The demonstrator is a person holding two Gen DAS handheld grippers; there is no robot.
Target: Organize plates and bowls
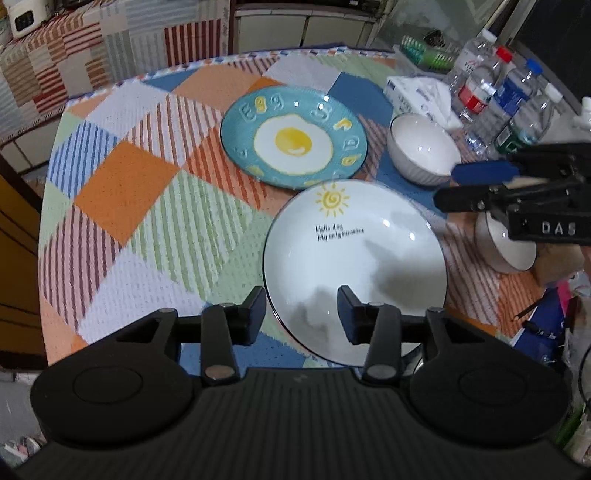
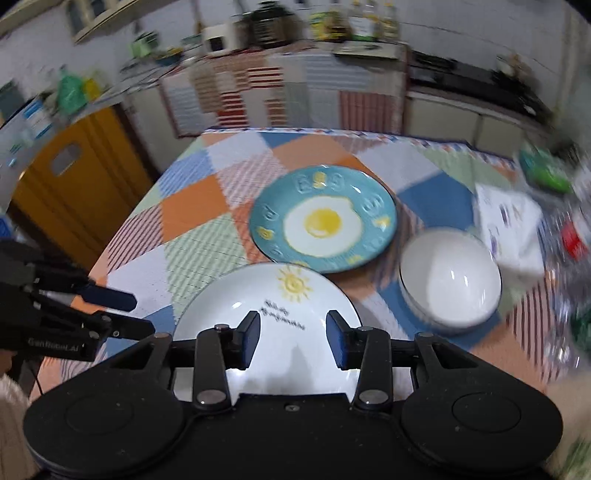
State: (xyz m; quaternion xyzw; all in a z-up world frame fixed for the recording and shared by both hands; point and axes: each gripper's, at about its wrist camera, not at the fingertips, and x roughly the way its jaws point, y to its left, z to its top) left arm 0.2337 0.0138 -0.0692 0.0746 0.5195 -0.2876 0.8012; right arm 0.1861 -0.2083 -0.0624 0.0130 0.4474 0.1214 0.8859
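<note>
White sun plate at table's near edge, teal egg plate just behind, toward centre; white bowl near right edge. Glazed ceramic: rigid, slippery, breakable, likely moderately heavy. Best hold: pinch rim. Left gripper and right gripper both spread, empty.

1. A patchwork cloth of orange, blue, green and striped squares covers the desk.
2. Several clear plastic water bottles stand grouped at the far right of the desk, their caps white, red and blue.
3. A white tissue pack lies just beside the bottles, toward the desk's middle.
4. A green ribbed item sits at the far right corner; it is too blurred to identify.
5. A striped cloth in red, white and grey hangs over a counter behind the desk.
6. A yellow-brown cabinet door stands to the left.
7. A small white appliance rests on the striped counter.
</note>
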